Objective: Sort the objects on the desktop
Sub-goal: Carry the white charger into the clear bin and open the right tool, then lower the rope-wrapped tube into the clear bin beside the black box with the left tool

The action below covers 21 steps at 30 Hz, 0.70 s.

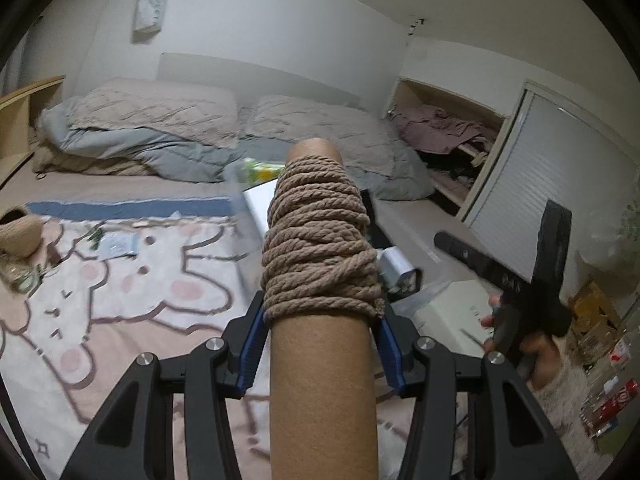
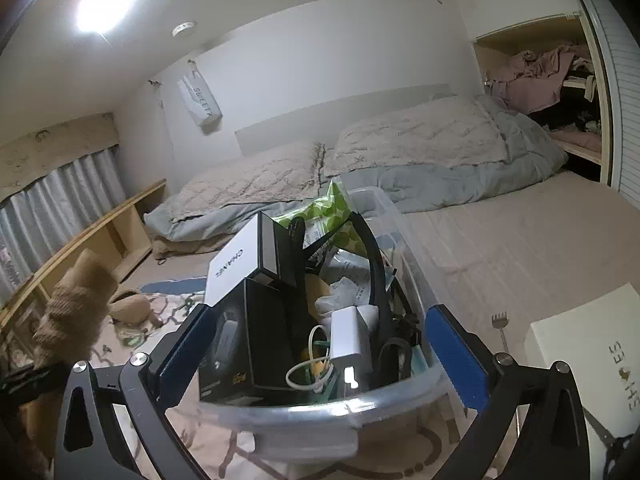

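So the step in hand looks like carrying one item over to the bin. The left gripper (image 1: 320, 344) is clamped on a brown cardboard tube wound with tan twisted rope (image 1: 320, 264), blue pads pressing the tube just under the lowest coils, and the tube is up in the air over the pink cartoon-print blanket (image 1: 100, 312). It's only a blurry shape at the left edge of the right wrist view.

The right gripper (image 2: 316, 360) has its fingers spread wide with nothing between them, hovering right at the near rim of the clear plastic storage bin (image 2: 320, 408).

My guess for the next move: swing the tube across to the bin and find a gap, because that bin is packed. It'll probably need to go in tilted or lie on top.

Counts, as far as I can tell:
- rope tubes: one
- clear bins: one
- inside it: one white box with black lettering (image 2: 232, 268), one black box (image 2: 240, 344), one silver charger brick (image 2: 348, 340), one green dotted pouch (image 2: 320, 212)
- beside it: one white shoe box (image 2: 592, 344)

The rest of the bin is a cable tangle I can't count.
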Motion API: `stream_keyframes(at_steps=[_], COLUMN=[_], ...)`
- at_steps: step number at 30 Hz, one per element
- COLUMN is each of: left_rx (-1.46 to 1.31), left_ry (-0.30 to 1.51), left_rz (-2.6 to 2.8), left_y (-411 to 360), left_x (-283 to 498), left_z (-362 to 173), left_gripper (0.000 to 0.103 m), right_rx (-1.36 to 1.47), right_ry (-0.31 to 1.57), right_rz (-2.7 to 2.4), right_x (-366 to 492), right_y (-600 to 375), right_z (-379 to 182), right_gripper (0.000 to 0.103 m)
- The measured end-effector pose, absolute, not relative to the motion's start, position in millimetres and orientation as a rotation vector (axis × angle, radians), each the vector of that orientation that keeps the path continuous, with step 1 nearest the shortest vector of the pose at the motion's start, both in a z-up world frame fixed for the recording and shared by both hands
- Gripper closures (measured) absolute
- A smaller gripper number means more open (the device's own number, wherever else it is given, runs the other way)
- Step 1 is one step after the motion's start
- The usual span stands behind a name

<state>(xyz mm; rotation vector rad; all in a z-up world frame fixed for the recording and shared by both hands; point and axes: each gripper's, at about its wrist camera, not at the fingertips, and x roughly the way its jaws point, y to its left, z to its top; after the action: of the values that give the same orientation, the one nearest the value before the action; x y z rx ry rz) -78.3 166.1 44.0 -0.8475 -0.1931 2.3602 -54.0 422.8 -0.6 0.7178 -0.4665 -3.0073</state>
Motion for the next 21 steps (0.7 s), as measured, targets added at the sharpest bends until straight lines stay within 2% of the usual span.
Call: stream_keyframes(at_steps=[7, 15, 21], left_rx=[-0.886, -1.158, -1.332], left_ry=[-0.164, -0.147, -0.229], left_rz=[2.261, 2.146, 2.140], left_y=[228.5, 300.1, 337.2], left_x=[-96.2, -130.8, -156.3], left_z=[58.3, 47.8, 39.4], left_gripper=[0.053, 0.053, 0.053], right_rx=[0.640, 0.559, 0.532], right_ry=[-0.516, -0.537, -0.551], right_rz=[-3.011, -3.002, -2.996], right_x=[-37.1, -13.2, -0.3], right_y=[438.8, 456.9, 466.3], right_z=[17.0, 27.0, 30.3], right_gripper=[0.000, 0.000, 0.000])
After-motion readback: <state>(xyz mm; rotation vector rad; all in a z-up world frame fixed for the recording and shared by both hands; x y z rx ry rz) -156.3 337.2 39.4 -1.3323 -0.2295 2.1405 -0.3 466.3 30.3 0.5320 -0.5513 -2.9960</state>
